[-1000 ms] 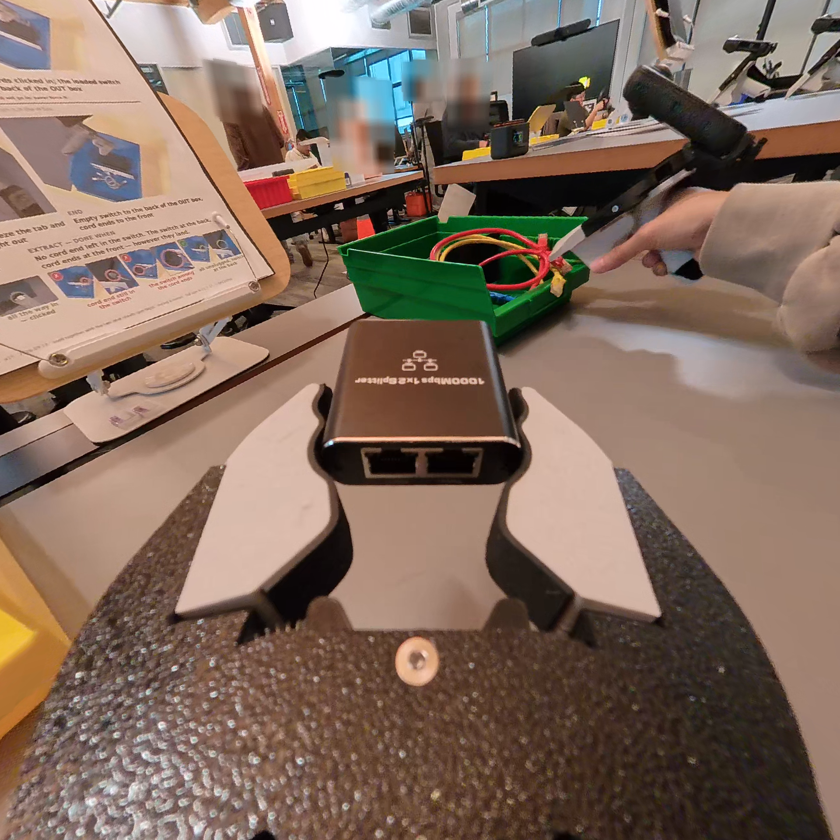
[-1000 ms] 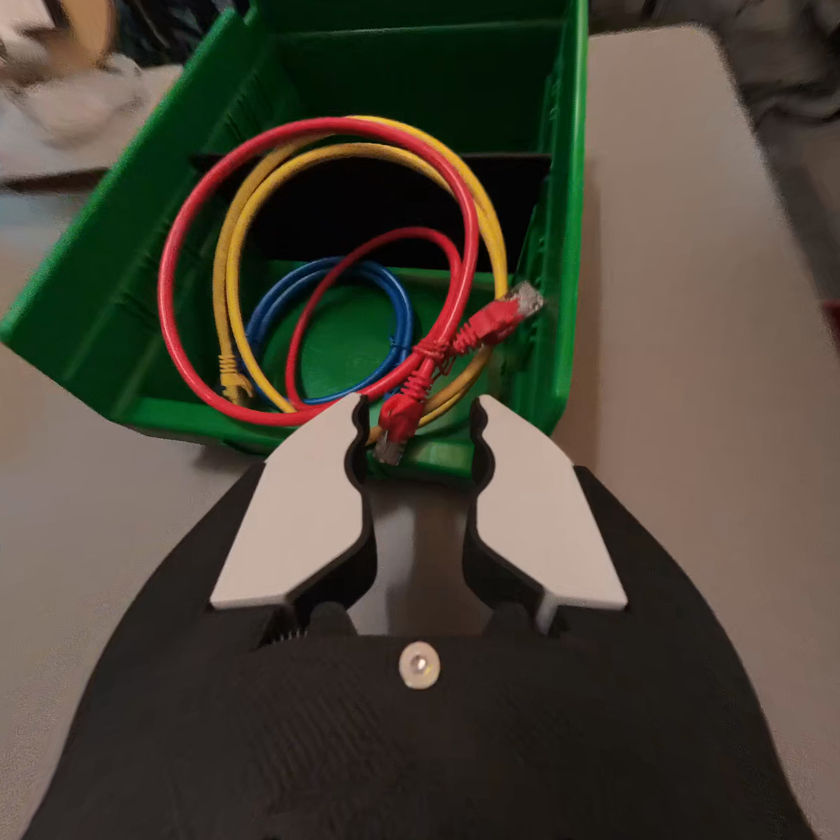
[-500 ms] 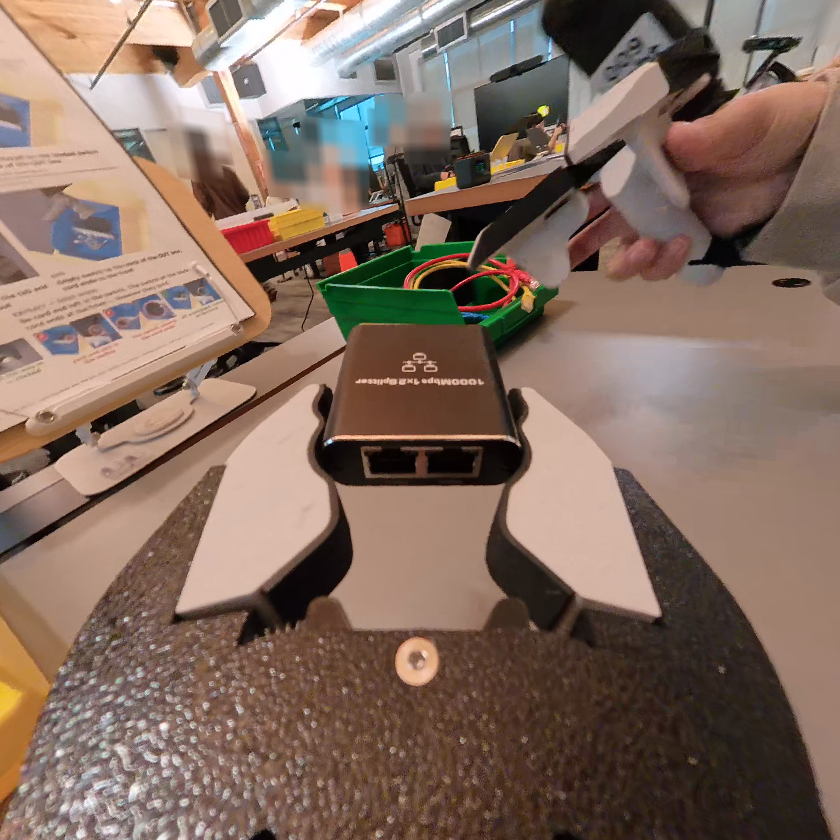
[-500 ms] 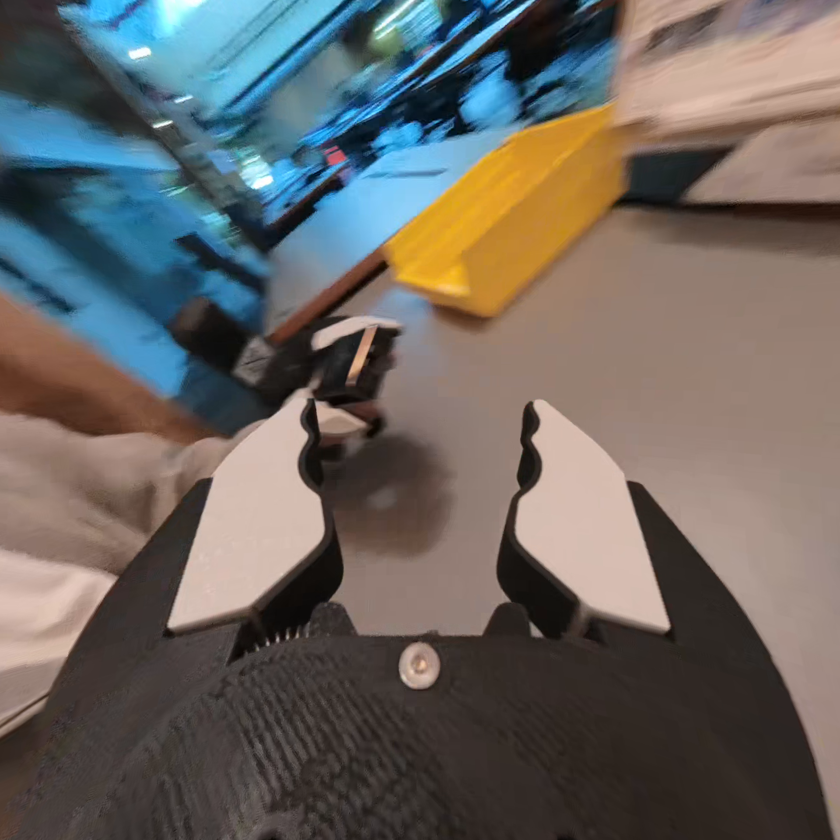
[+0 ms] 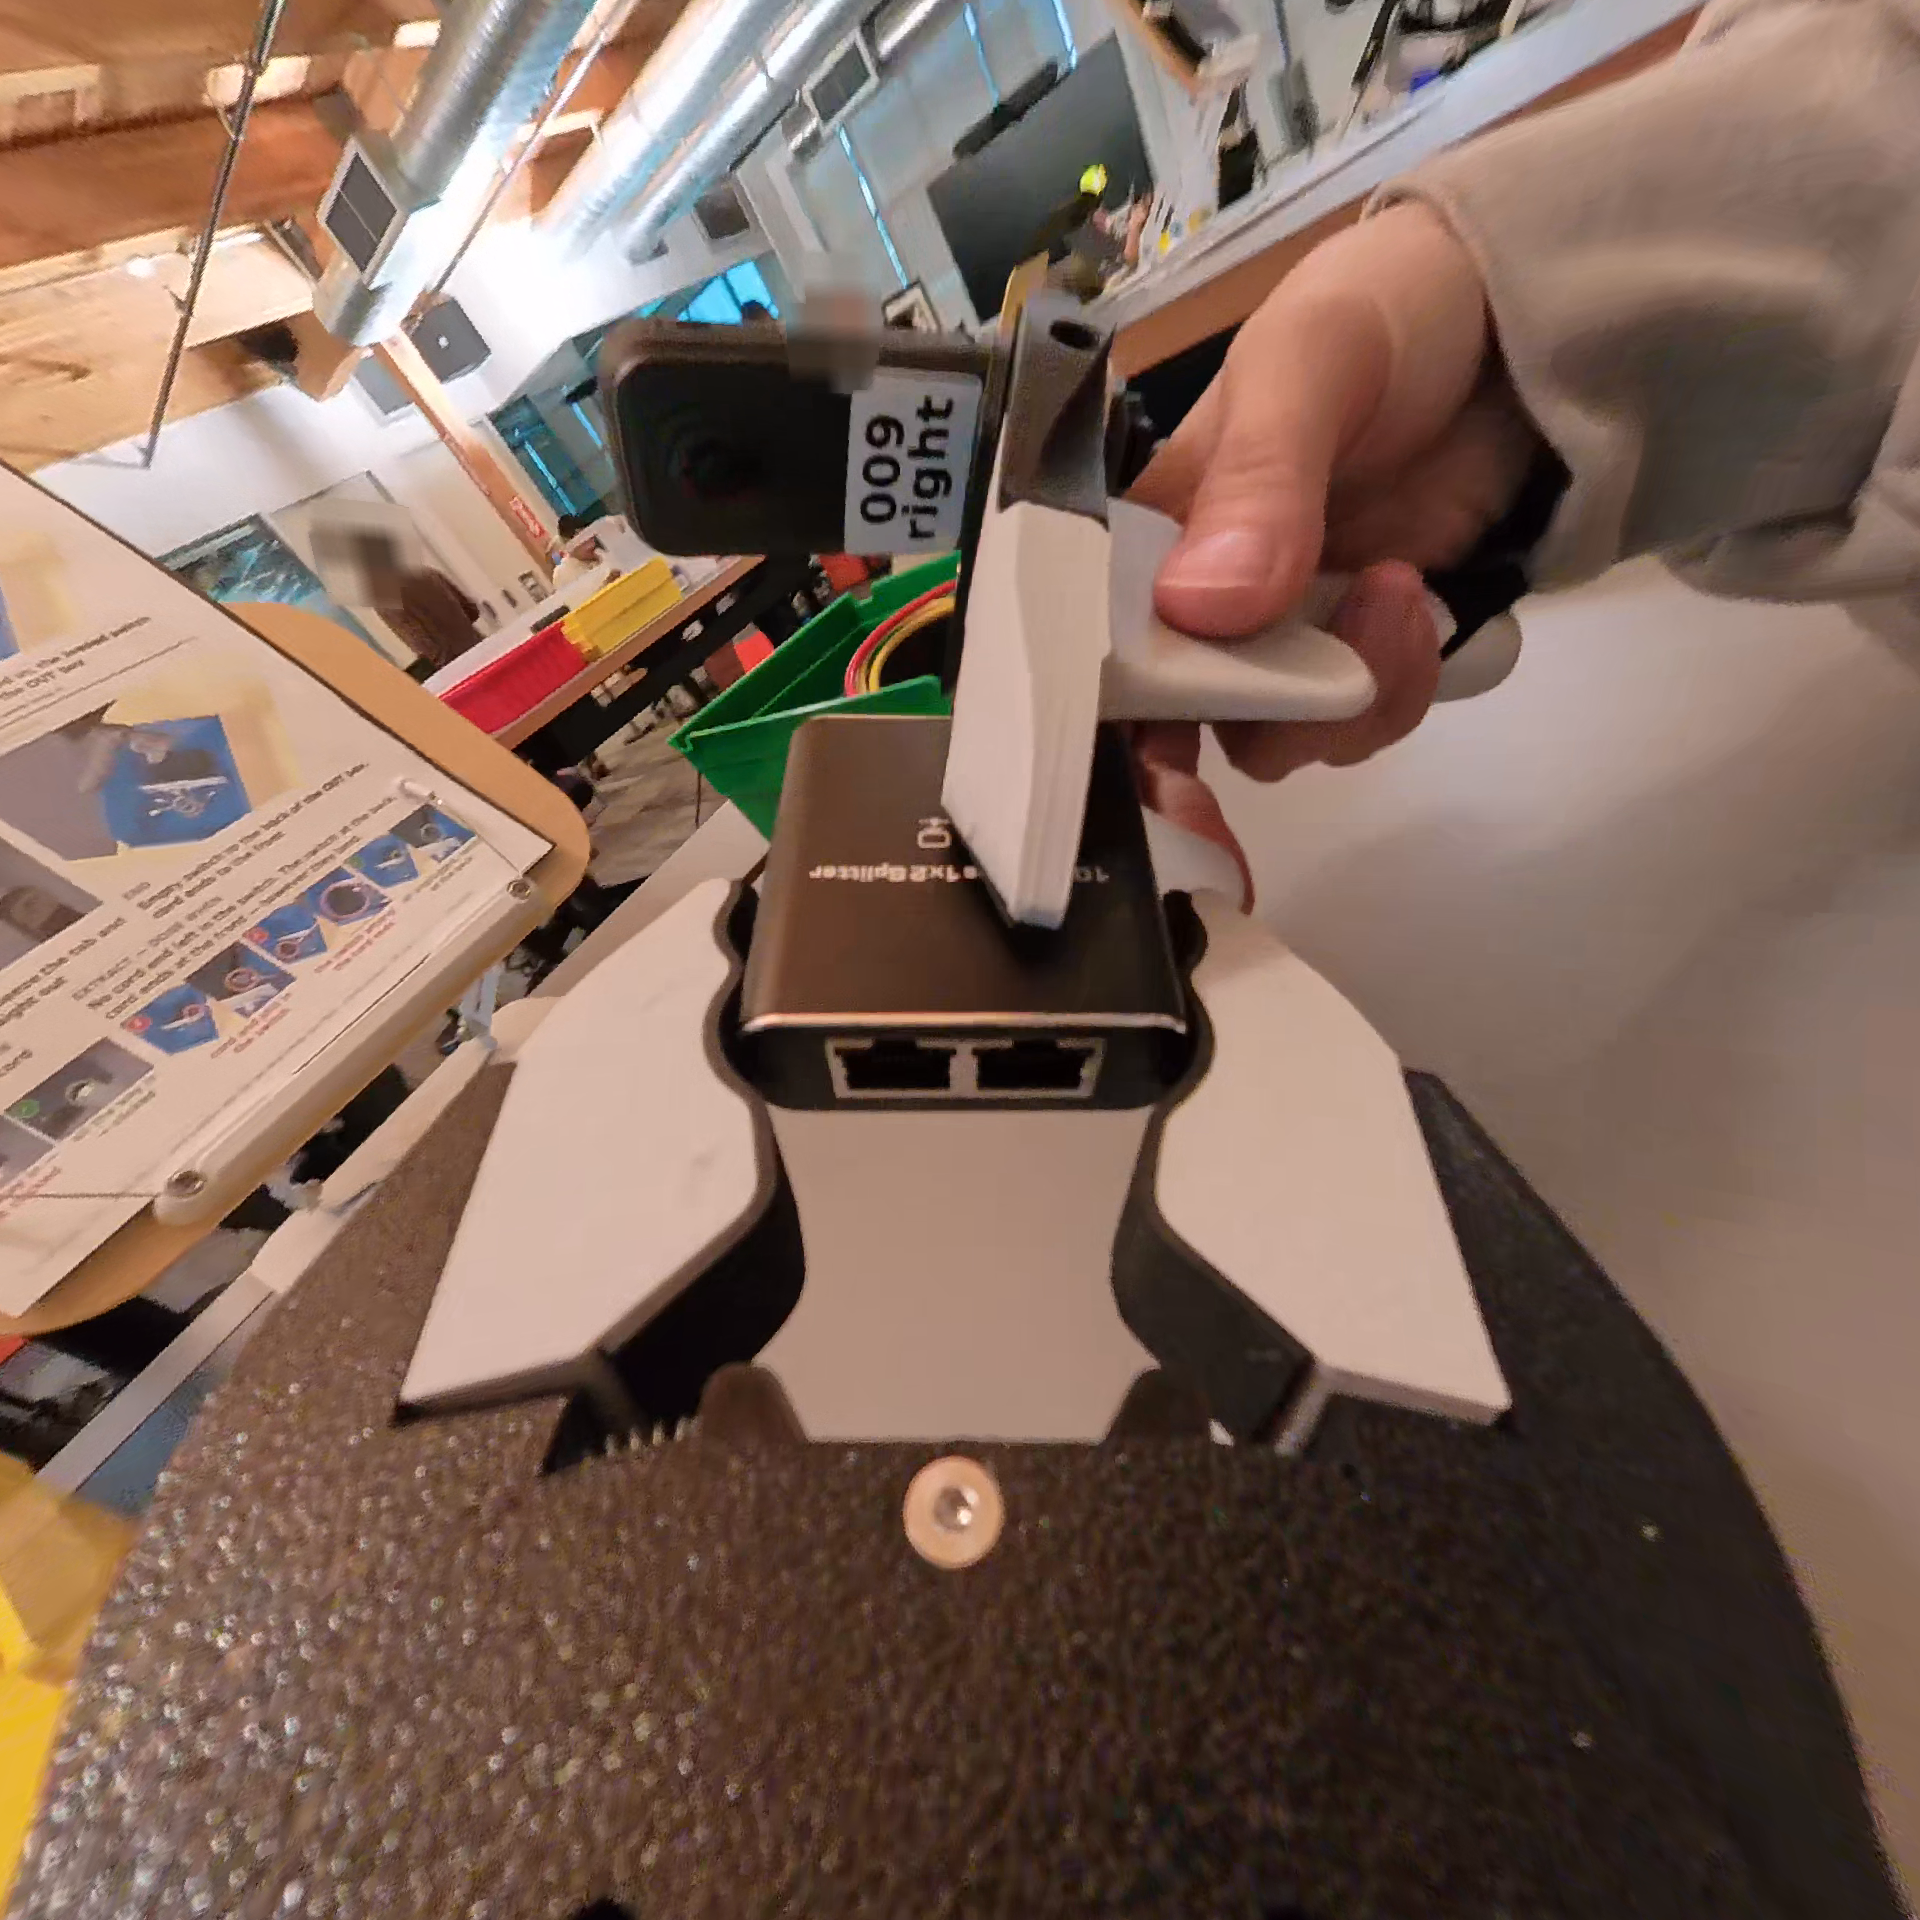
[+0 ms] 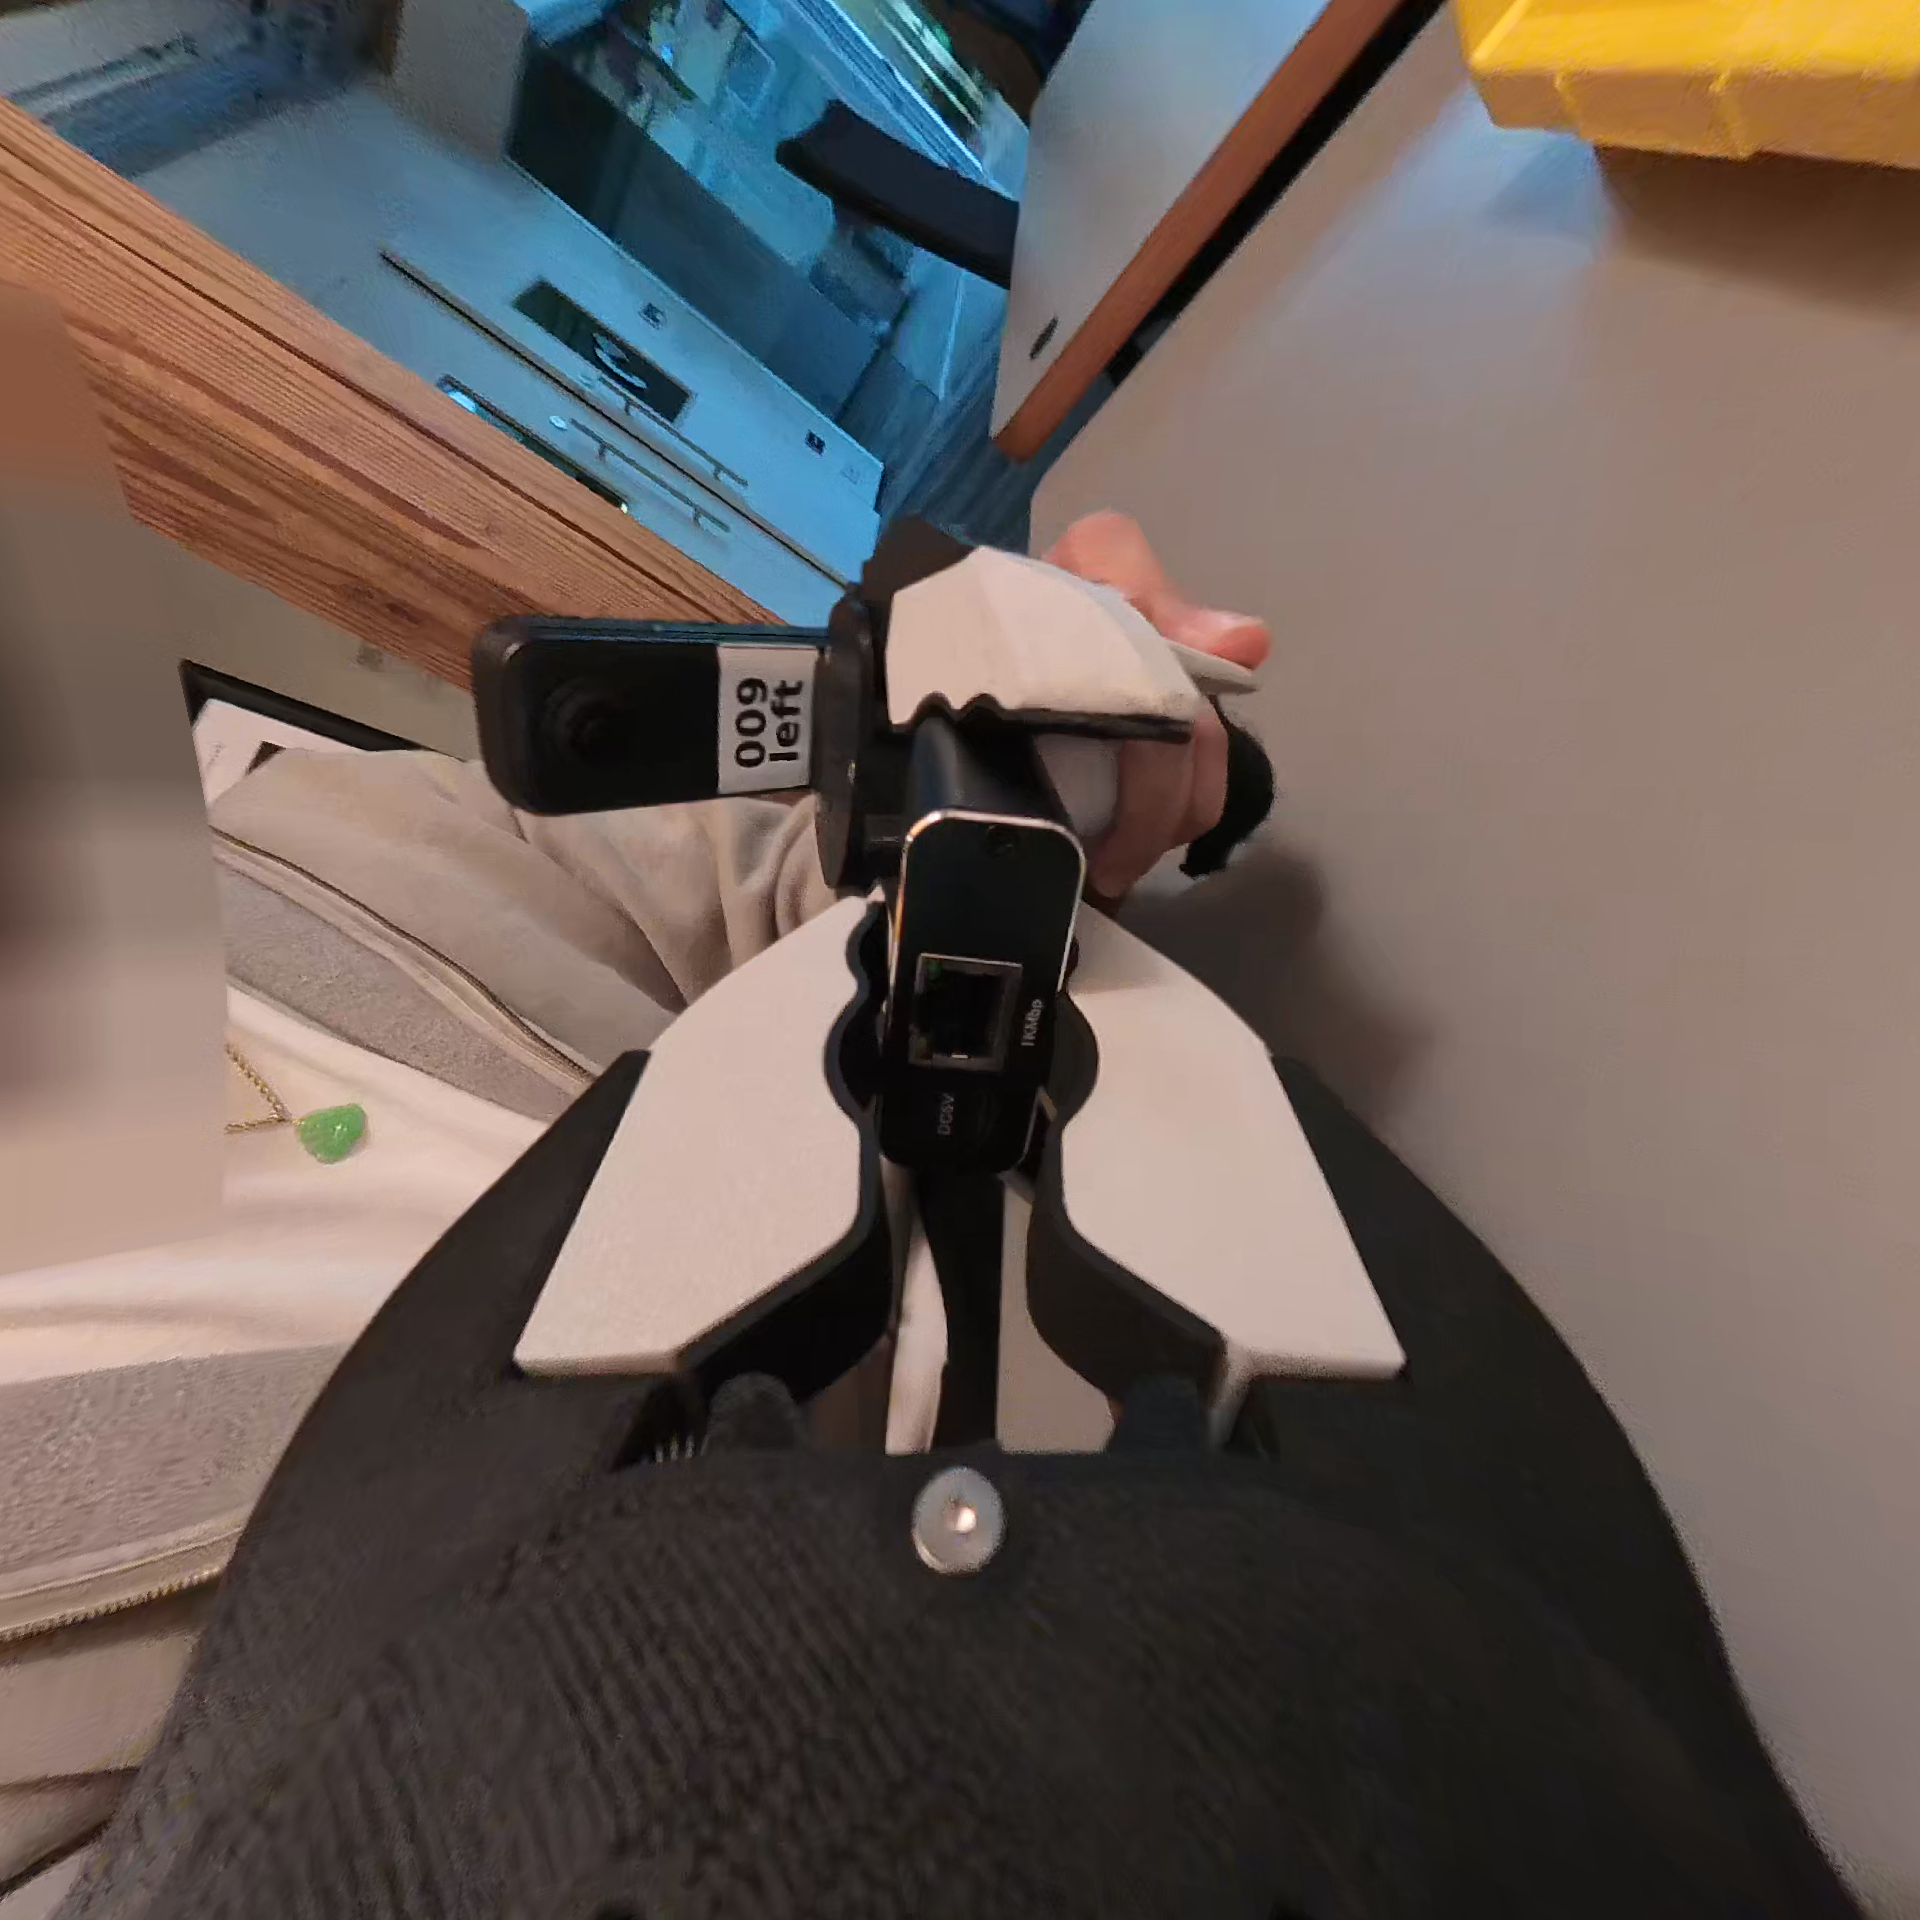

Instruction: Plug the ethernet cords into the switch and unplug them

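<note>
The switch (image 5: 961, 935) is clamped at once by the left gripper (image 5: 961, 1049) across its sides and the right gripper (image 6: 971, 1039) across its flat faces; every visible port is empty, the cords (image 5: 894, 644) lie in the green bin (image 5: 790, 717); plugging and unplugging both seem ahead

Blk switch (image 5: 935, 935), green bin (image 5: 790, 717), yellow bin (image 6: 1704, 73).
</note>
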A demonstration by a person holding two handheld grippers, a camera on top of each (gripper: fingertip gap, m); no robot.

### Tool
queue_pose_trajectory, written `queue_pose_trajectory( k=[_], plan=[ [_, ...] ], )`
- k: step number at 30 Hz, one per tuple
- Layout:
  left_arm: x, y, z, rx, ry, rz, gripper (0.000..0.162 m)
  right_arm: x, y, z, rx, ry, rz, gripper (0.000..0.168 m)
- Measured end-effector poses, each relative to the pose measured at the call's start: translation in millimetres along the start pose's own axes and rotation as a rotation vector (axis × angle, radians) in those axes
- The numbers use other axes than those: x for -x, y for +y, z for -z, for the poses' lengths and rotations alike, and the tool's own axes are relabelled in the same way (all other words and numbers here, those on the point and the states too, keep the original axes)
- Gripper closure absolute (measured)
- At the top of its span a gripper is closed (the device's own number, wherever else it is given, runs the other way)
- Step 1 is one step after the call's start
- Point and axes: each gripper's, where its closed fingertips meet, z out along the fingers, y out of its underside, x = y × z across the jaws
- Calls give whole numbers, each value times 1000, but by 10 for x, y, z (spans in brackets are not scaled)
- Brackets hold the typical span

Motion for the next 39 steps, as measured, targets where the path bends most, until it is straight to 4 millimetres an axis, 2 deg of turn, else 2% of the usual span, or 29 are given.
queue_pose_trajectory(
  k=[4,5,7,9,12,14,16,19,21,24,28,31,33,35,39],
  plan=[
    [6,69,-51,25,-49,10,87,-52,-22,85,13,46,52,141],
    [18,64,-48,14,-59,28,86,-53,-86,184,-3,70,76,141],
    [87,75,-23,-1,-83,73,87,-39,-378,548,-125,131,94,141],
    [144,121,3,-4,-83,127,88,-196,-667,1118,-210,350,148,141],
    [230,163,37,-23,-101,180,94,-665,-992,2332,-252,887,187,141],
    [247,195,36,-20,-100,199,96,-928,-1095,3086,-238,1137,175,141],
    [251,249,22,0,-96,211,98,-1209,-1088,3620,-201,1278,99,141],
    [238,315,-4,23,-82,235,99,-1597,-1039,4138,-115,1430,36,141],
    [232,353,-20,35,-77,258,100,-1790,-1051,4321,-127,1461,-4,141],
    [197,395,-49,50,-59,291,101,-2020,-1058,4476,-161,1476,-65,141],
    [156,480,-82,97,-47,276,101,-2274,-944,4606,-102,1539,-107,140],
    [113,524,-118,107,-30,304,101,-2366,-905,4660,-58,1597,-46,141],
    [70,566,-143,126,-18,308,101,-2370,-907,4669,-71,1604,-28,137],
    [25,601,-166,150,-5,296,100,-2292,-932,4674,-112,1597,-7,133],
    [-46,612,-211,183,20,312,100,-1973,-881,4663,-181,1579,51,121]
  ],
)
